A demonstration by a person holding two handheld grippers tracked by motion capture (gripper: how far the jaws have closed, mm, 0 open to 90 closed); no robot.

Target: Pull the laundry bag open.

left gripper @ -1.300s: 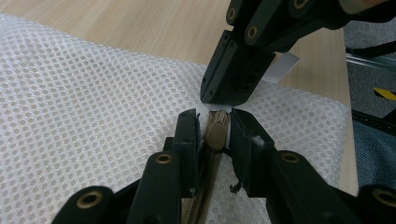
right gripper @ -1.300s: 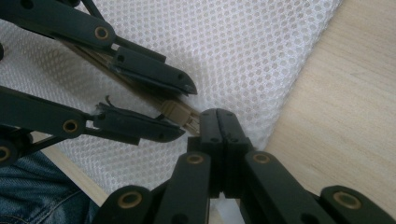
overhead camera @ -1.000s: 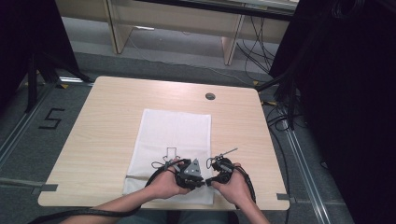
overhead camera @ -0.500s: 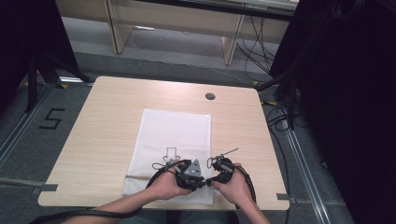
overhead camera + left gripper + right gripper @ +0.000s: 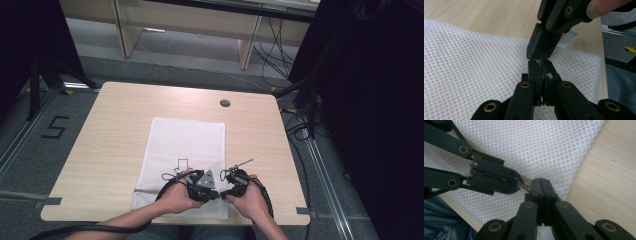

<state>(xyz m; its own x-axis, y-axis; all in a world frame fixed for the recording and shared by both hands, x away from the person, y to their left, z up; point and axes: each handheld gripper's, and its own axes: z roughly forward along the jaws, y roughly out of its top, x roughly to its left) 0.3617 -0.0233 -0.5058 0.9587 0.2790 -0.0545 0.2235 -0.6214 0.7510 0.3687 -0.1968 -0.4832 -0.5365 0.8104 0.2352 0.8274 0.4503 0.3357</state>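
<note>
A white mesh bag [image 5: 185, 140] [image 5: 474, 55] [image 5: 536, 145] lies flat in the middle of the wooden table [image 5: 110, 130]. Both grippers meet tip to tip at its near right corner. My left gripper [image 5: 219, 193] [image 5: 541, 67] [image 5: 517, 182] has just been closing its jaws, and they now pinch a small metal zipper pull [image 5: 525, 185]. Right in front of that pull, my right gripper [image 5: 226, 192] [image 5: 541, 183] [image 5: 534, 53] has its jaws pressed together at the bag's edge. I cannot tell whether any mesh is caught in them.
A black arrow mark [image 5: 182, 164] is printed on the bag. A round cable hole [image 5: 225, 103] sits at the table's far side. A white label [image 5: 567, 40] sticks out at the bag's corner. Cables and black stands surround the table on the floor.
</note>
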